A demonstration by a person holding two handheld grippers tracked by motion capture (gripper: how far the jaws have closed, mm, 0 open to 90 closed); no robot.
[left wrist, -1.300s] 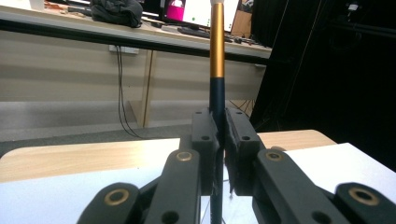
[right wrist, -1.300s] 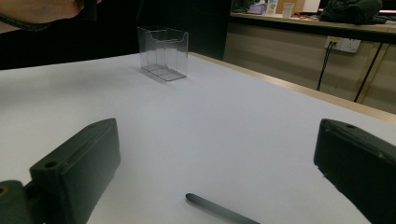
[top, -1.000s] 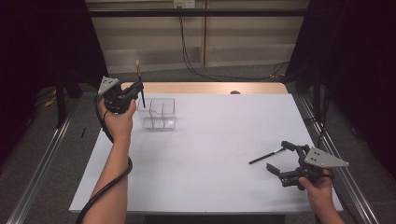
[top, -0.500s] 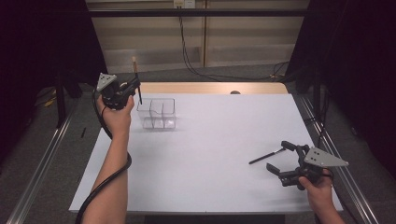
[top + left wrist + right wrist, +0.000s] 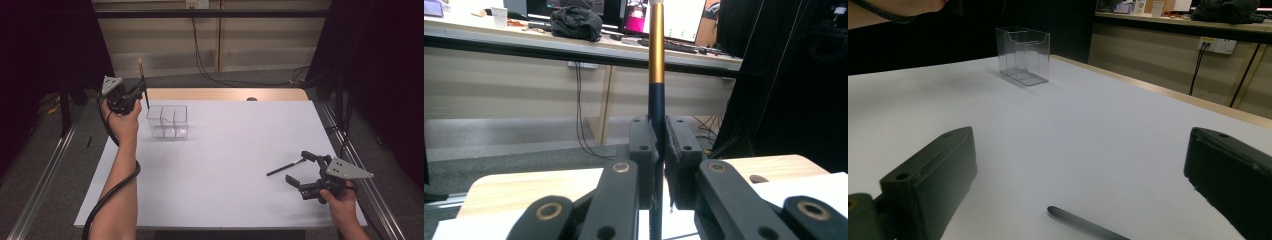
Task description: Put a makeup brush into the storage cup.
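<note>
At the far left of the desk (image 5: 220, 150), the left tool (image 5: 141, 89) was clamped on a slim pen (image 5: 656, 75), upright, dark barrel below a gold band, just beside the clear plastic organizer (image 5: 167, 120). It looked light, stiff and smooth, likely slippery, so mid-barrel was the sensible hold. Over at the right, the right tool (image 5: 301, 169) sat with jaws apart near a second dark pen (image 5: 286, 167) lying flat.
</note>
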